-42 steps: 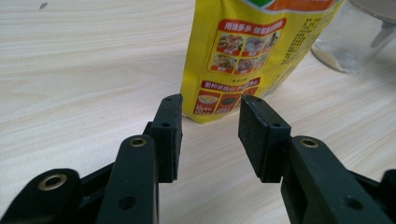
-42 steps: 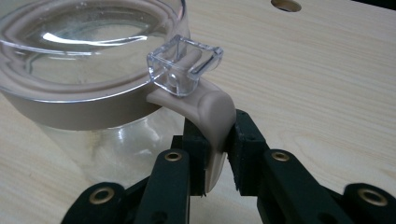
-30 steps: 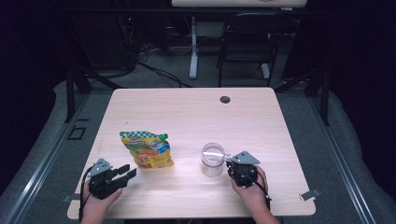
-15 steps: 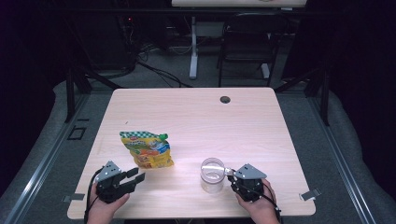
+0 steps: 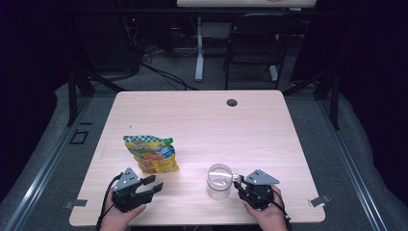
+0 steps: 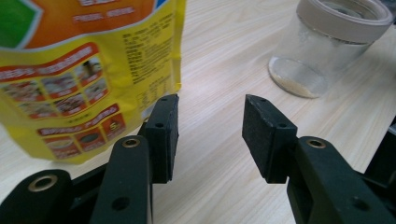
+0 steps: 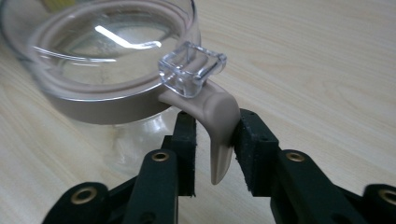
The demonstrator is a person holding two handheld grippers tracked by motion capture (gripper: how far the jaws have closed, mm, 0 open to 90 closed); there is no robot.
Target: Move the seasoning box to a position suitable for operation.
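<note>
A clear glass jar with a beige-rimmed lid stands near the table's front edge, right of centre. My right gripper is just right of it. In the right gripper view the gripper is shut on the jar's beige latch, which hangs from the lid. A yellow snack bag lies flat to the left. My left gripper is open just below the bag's lower right corner. In the left gripper view the gripper holds nothing, with the bag at upper left and the jar at upper right.
The light wooden table has a dark round grommet hole near its far edge. A black chair and a white desk leg stand beyond the table. A metal clip sticks out at the front right corner.
The jar has slid toward the front edge together with my right gripper. My left gripper has shifted right and a little toward the front, staying open.
</note>
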